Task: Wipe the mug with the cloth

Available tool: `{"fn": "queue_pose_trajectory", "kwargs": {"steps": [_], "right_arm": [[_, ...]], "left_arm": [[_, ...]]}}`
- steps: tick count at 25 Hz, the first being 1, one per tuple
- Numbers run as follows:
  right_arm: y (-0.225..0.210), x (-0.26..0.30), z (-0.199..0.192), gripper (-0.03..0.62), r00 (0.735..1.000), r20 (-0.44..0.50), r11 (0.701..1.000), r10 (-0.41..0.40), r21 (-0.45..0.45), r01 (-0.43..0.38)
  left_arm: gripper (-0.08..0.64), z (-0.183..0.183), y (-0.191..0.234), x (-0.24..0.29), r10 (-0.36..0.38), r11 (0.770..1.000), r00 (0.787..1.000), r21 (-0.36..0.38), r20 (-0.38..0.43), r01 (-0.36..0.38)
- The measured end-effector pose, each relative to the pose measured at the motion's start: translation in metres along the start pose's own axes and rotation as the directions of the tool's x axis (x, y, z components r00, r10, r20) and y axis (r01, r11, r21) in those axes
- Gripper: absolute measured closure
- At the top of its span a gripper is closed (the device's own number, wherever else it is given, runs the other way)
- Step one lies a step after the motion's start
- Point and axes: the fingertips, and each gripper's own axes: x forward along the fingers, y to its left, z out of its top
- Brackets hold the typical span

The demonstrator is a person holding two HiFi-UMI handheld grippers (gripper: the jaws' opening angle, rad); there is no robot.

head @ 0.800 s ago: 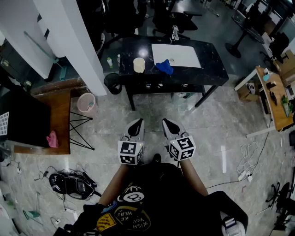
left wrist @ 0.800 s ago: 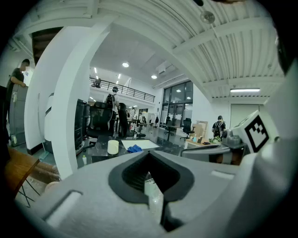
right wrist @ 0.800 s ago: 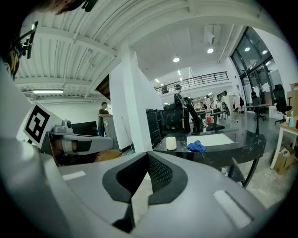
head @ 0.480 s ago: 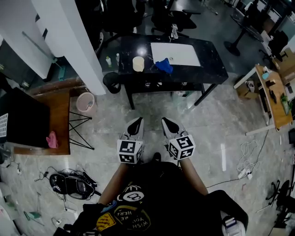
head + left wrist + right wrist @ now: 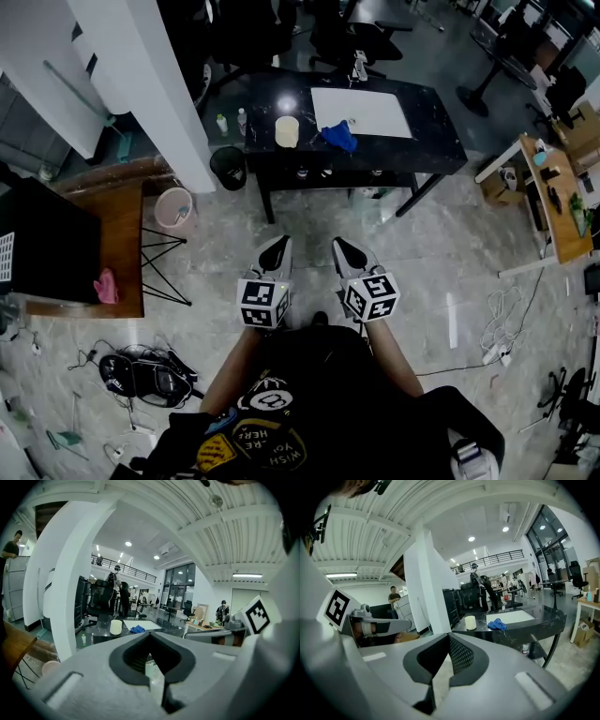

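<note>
Nothing's really shifted, the view just nudged a bit. Left gripper [image 5: 277, 247] and right gripper [image 5: 340, 247] are both clamped closed on nothing, side by side, well short of the black table [image 5: 433, 136]. Mug [image 5: 286, 131] stands on that table with the blue cloth [image 5: 338, 137] near it, both far ahead of the jaws.
</note>
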Motion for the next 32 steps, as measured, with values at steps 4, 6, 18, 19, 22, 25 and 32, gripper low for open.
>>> {"fn": "queue_pose_trajectory", "kwargs": {"steps": [4,6,18,19,22,25,32], "right_arm": [[0.007,0.02,-0.001,0.591,1.0,-0.001,1.0,-0.003,-0.01,0.003],[0.009,0.032,-0.001,0.589,1.0,-0.004,1.0,-0.005,-0.02,0.005],[-0.057,0.147,0.005,0.589,0.999,-0.04,0.999,0.004,-0.05,-0.006],[-0.069,0.16,0.009,0.589,0.999,-0.034,0.999,0.016,-0.042,-0.018],[-0.108,0.201,0.025,0.59,0.999,-0.035,0.999,0.028,-0.039,-0.029],[-0.152,0.241,0.034,0.59,0.998,-0.063,0.998,0.014,-0.061,-0.018],[-0.217,0.304,0.049,0.589,0.996,-0.063,0.997,0.062,-0.048,-0.066]], "left_arm": [[0.555,0.001,0.02,0.006,-0.011,1.0,1.0,0.01,-0.001,0.011],[0.555,0.002,0.031,0.011,-0.015,1.0,1.0,0.014,-0.001,0.015],[0.555,-0.001,0.105,0.13,-0.001,1.0,0.999,0.01,-0.038,0.001],[0.555,-0.001,0.113,0.149,0.007,1.0,0.999,0.009,-0.044,-0.007],[0.555,0.007,0.133,0.204,0.027,1.0,0.999,-0.006,-0.039,-0.027],[0.555,0.009,0.154,0.256,0.052,0.999,0.997,-0.005,-0.05,-0.052],[0.555,0.006,0.198,0.321,0.13,0.991,0.987,-0.02,-0.091,-0.133]]}}
